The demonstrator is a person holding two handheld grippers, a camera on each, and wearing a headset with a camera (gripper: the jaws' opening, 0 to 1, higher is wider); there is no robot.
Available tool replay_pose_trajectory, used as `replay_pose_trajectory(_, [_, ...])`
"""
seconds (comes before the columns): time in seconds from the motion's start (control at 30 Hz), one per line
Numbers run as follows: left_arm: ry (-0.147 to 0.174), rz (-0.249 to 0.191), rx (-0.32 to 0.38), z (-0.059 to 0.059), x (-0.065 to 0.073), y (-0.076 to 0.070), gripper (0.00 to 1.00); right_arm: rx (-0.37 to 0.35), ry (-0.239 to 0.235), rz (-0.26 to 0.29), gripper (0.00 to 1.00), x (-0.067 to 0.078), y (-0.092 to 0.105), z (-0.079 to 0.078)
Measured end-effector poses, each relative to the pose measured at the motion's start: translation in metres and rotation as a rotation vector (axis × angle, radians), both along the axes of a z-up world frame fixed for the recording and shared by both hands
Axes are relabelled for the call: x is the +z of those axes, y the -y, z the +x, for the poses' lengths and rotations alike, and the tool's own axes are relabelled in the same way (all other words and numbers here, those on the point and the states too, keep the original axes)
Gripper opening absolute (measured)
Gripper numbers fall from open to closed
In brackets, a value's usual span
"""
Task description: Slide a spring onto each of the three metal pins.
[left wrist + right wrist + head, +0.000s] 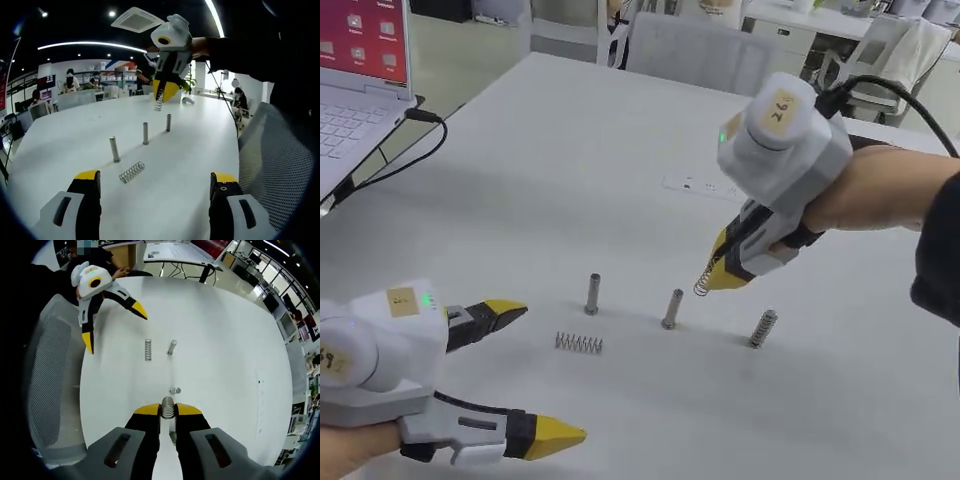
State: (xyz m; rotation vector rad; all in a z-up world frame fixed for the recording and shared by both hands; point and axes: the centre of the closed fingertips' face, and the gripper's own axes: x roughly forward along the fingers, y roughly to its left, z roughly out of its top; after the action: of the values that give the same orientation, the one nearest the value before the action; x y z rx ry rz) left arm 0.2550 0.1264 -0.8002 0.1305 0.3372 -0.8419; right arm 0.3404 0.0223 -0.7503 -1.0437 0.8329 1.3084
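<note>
Clearly, right hand-held gripper, w/ sticker "26", pinches spring.

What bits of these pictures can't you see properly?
- Head view: the laptop is cut off by the left edge; its screen writing is too small.
- Right gripper view: the nearest pin is mostly hidden by the right gripper and its jaws.
- Head view: the held spring has its top hidden inside that gripper.

Bright, even overhead light fr ceiling strips, soft shadows, fisheye warp at edges.
</note>
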Motion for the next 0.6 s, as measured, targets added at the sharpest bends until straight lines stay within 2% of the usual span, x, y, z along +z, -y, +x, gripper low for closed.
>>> replay_pose_trajectory(0.23, [-0.005,0.001,0.003,0.001,-0.001,-0.001,0.87,-0.002,0.008,-0.01,0.08,-0.01,-0.005,0.011])
replay_pose_trajectory(0.6, [-0.007,0.008,0.004,0.002,0.0,-0.004,0.86,0.003,-0.006,-0.022,0.08,-0.022,-0.009,0.019])
